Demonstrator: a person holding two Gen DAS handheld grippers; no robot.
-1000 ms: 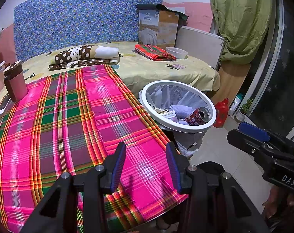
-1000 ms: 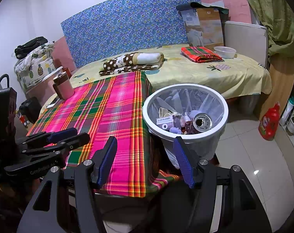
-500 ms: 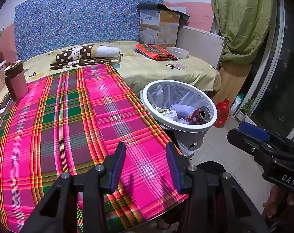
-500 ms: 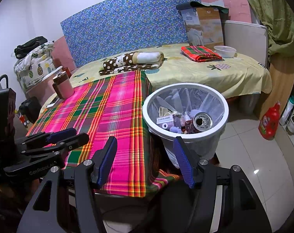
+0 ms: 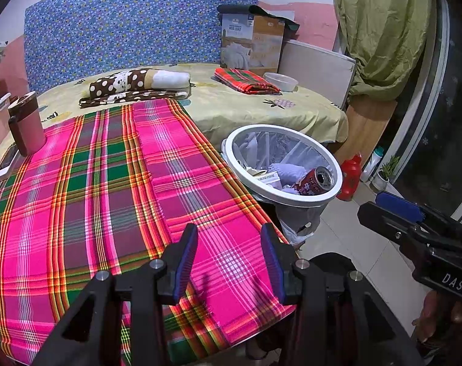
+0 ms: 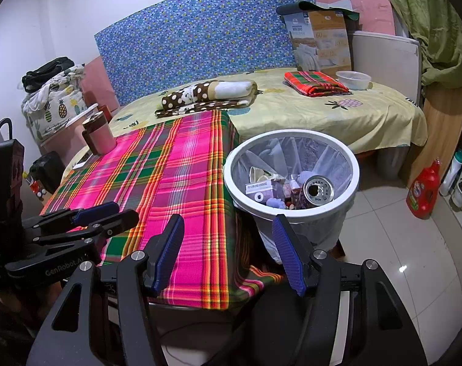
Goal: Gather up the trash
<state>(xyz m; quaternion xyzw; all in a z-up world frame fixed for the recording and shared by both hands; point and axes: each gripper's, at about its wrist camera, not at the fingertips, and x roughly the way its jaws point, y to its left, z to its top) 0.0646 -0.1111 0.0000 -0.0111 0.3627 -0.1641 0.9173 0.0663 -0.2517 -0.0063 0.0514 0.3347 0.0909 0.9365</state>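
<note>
1. We hold the left gripper and the right gripper parted and empty above the plaid tablecloth.
2. We see no loose trash on that cloth.
3. Just beside it, the white bin holds a can, cartons and wrappers.
4. We judge collecting essentially done; only the pink tumbler stands further back.
</note>
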